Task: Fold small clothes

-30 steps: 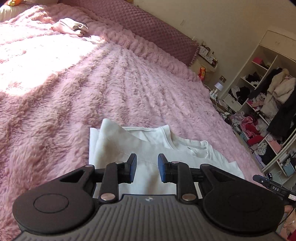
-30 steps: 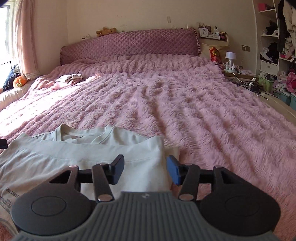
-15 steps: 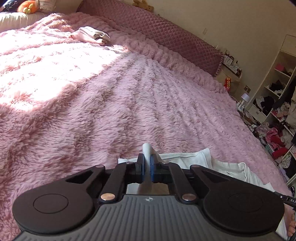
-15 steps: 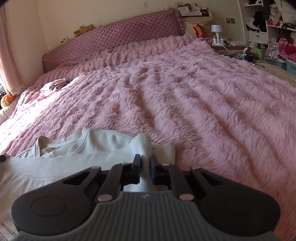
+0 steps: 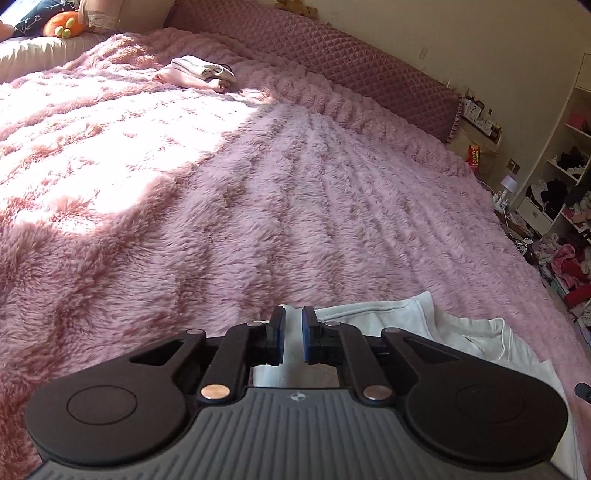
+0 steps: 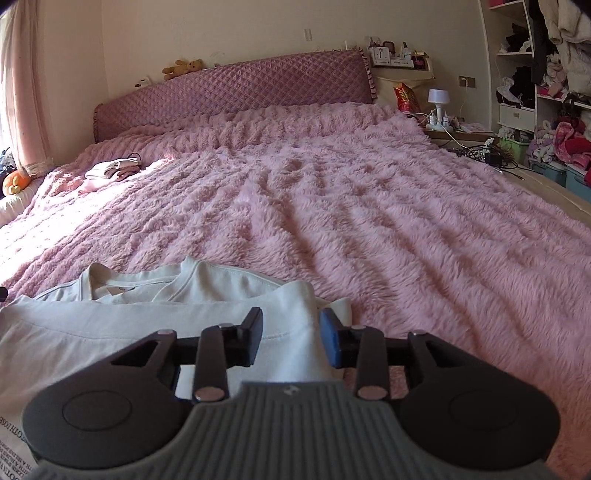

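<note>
A white T-shirt (image 6: 155, 306) lies folded over on the pink fluffy bedspread (image 6: 369, 221), neck opening toward the headboard. It also shows in the left wrist view (image 5: 424, 325). My right gripper (image 6: 290, 332) is open, its jaws set apart over the shirt's right folded edge. My left gripper (image 5: 293, 332) has a narrow gap between its blue pads, and white shirt cloth shows in that gap at the shirt's left edge. The jaws do not press the cloth.
A small pile of folded pale clothes (image 5: 195, 72) lies far up the bed near the purple quilted headboard (image 6: 236, 88). An orange plush toy (image 5: 61, 24) sits at the far left. Cluttered open shelves (image 6: 546, 74) and a bedside table with a lamp (image 6: 437, 101) stand to the right.
Half a second ago both grippers were shut on the shirt's edges. Both have since opened, the right one wide and the left one slightly, and the cloth has settled on the bed.
</note>
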`<action>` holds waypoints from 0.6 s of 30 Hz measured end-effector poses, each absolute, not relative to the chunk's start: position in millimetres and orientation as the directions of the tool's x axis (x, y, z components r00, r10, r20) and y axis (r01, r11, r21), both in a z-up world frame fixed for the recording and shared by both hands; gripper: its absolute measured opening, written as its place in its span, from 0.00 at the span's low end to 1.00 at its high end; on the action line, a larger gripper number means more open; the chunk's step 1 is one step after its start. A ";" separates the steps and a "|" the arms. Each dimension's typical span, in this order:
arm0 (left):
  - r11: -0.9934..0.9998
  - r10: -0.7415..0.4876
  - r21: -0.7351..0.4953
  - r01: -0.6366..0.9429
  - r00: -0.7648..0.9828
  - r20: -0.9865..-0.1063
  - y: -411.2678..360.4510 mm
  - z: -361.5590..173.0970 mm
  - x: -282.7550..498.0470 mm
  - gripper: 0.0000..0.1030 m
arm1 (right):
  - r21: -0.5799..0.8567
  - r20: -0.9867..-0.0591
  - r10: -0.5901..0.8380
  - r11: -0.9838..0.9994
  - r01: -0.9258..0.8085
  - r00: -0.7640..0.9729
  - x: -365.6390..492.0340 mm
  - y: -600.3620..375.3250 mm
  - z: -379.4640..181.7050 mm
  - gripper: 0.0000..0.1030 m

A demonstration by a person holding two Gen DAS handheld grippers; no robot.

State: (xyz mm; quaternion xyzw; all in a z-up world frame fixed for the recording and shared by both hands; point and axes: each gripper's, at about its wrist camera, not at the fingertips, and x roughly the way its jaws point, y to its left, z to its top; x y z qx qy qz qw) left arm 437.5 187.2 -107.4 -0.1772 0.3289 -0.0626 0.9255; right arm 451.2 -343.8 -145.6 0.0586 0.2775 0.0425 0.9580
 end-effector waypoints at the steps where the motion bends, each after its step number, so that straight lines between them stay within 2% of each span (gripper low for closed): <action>1: 0.919 -0.277 -0.392 0.038 0.769 -0.577 183.5 -101.8 425.3 0.09 | 0.144 -0.517 0.148 0.986 -0.085 0.843 435.6 -338.9 -138.1 0.32; 5: 0.893 -0.389 -0.426 0.144 0.722 -0.572 160.4 -96.7 374.9 0.17 | 0.148 -0.510 0.274 0.962 -0.230 0.816 369.9 -312.4 -124.0 0.33; 9: 0.864 -0.455 -0.476 0.165 0.661 -0.597 146.4 -113.7 340.9 0.17 | 0.100 -0.548 0.323 0.941 -0.323 0.772 317.5 -288.7 -136.7 0.34; 13: 0.855 -0.472 -0.495 0.153 0.624 -0.622 140.3 -131.4 326.2 0.17 | 0.097 -0.597 0.290 0.952 -0.292 0.748 296.3 -287.0 -155.8 0.34; 18: 0.881 -0.419 -0.462 0.103 0.622 -0.661 138.2 -144.9 321.5 0.18 | 0.129 -0.626 0.250 0.967 -0.218 0.738 289.4 -298.0 -170.0 0.33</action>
